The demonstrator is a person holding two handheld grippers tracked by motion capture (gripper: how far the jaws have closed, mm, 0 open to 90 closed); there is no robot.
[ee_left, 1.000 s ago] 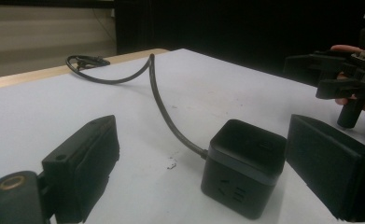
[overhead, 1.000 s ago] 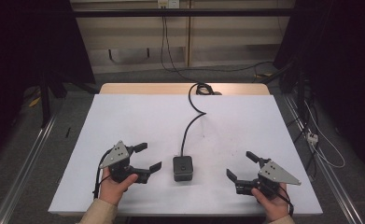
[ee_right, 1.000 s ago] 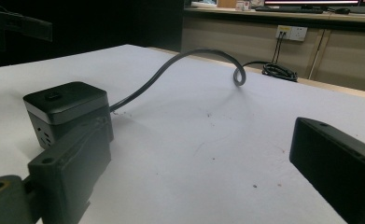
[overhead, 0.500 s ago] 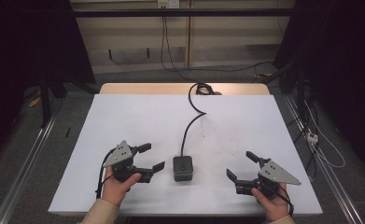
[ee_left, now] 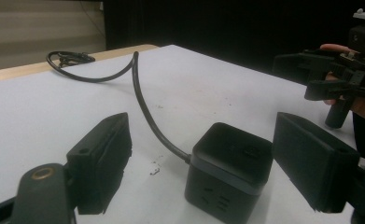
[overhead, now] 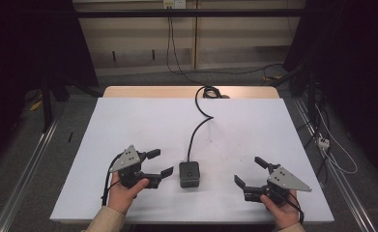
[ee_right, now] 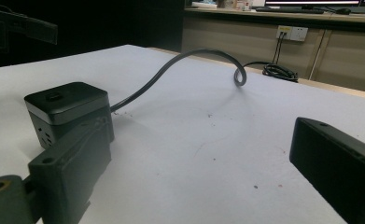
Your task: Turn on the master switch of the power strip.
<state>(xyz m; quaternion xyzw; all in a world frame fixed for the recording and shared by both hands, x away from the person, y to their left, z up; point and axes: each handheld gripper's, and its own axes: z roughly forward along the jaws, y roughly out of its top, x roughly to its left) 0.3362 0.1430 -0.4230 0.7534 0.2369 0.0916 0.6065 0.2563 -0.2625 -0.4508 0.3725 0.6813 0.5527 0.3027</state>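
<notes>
1. sitting near the white table's front edge, between both grippers: a black cube power strip, likely rigid, fairly heavy.
2. stiff cable may drag; grip flat sides.
3. left gripper and right gripper: jaws wide, empty.

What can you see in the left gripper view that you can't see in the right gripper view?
The left gripper view has the person's other hand holding the right gripper, jaws open. The right gripper view has a wall socket with plugs in it and a shelf above it. Both share the black cube, its cable curling away over the white table, and their own open jaws.
</notes>
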